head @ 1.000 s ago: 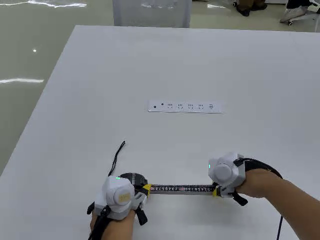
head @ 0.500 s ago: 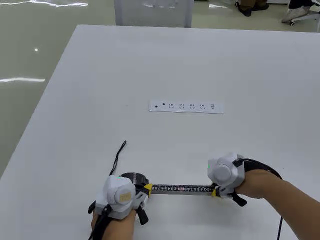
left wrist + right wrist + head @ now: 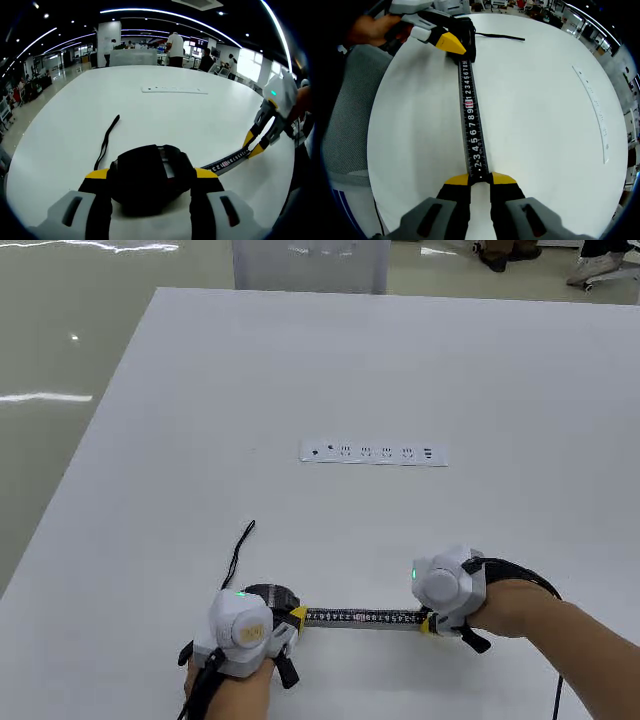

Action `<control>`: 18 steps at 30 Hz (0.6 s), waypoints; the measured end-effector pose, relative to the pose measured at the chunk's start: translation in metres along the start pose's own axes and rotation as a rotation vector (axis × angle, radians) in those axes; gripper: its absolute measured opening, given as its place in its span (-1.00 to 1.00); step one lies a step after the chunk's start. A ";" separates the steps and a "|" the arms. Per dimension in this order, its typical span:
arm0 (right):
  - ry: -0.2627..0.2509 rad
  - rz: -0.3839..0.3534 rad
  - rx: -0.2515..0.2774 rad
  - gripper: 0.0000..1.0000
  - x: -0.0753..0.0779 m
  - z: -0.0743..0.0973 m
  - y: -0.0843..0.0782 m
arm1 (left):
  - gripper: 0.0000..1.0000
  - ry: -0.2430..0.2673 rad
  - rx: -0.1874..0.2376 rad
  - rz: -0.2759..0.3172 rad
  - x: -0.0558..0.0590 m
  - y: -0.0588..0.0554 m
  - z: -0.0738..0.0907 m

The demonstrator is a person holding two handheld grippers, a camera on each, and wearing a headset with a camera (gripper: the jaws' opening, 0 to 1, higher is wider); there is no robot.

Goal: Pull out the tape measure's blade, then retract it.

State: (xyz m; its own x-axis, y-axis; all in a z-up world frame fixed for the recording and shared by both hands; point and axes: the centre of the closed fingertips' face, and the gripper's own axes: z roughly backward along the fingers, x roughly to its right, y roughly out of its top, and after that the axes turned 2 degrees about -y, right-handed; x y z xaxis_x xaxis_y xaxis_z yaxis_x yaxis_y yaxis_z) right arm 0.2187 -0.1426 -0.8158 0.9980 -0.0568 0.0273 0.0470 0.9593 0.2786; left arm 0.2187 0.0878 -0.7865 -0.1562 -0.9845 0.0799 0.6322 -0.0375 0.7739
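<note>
Tape measure (image 3: 272, 598): a black case at the near edge of the table, held between the left gripper's jaws. In the left gripper view (image 3: 150, 177) it sits right at the yellow jaw tips.
Blade (image 3: 362, 617): pulled out from the case and running flat just above the tabletop, from the left gripper across to the right gripper. The right gripper view (image 3: 471, 120) shows its black face with white numbers and one red mark partway along.
Left gripper (image 3: 285, 618): jaws clamped on the case, one on each side. It also shows at the top left of the right gripper view (image 3: 447, 40), at the blade's far end.
Right gripper (image 3: 428, 622): jaws pinched together on the free end of the blade, with the yellow tips meeting over it in its own view (image 3: 480, 178). It appears at the right of the left gripper view (image 3: 260, 142).
Strap (image 3: 238, 550): a thin black cord lying loose on the table, trailing away from the case towards the far left.
Power strip (image 3: 373, 453): a white strip lying flat near the middle of the table, well apart from both grippers.
Table (image 3: 300, 370): white and smooth.
Hands: the right hand (image 3: 505, 605) grips the right gripper's handle.
</note>
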 end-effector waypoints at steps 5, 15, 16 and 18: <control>0.000 -0.001 0.001 -0.73 -0.002 0.002 0.004 | 0.17 0.001 0.002 -0.002 0.001 0.001 0.000; 0.002 0.000 0.006 -0.73 -0.002 0.001 0.007 | 0.17 -0.002 0.004 -0.002 0.001 0.001 0.002; 0.003 0.000 0.007 -0.73 -0.002 0.001 0.007 | 0.17 -0.002 0.004 -0.002 0.001 0.001 0.002; 0.005 0.004 0.006 -0.73 -0.001 -0.001 0.008 | 0.17 -0.002 0.003 -0.002 0.002 0.002 0.003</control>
State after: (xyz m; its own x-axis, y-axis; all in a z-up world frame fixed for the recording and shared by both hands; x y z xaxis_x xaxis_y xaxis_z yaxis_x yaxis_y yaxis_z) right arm 0.2181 -0.1349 -0.8144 0.9984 -0.0521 0.0236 0.0432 0.9577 0.2845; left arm 0.2169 0.0867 -0.7831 -0.1587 -0.9841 0.0796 0.6293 -0.0387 0.7762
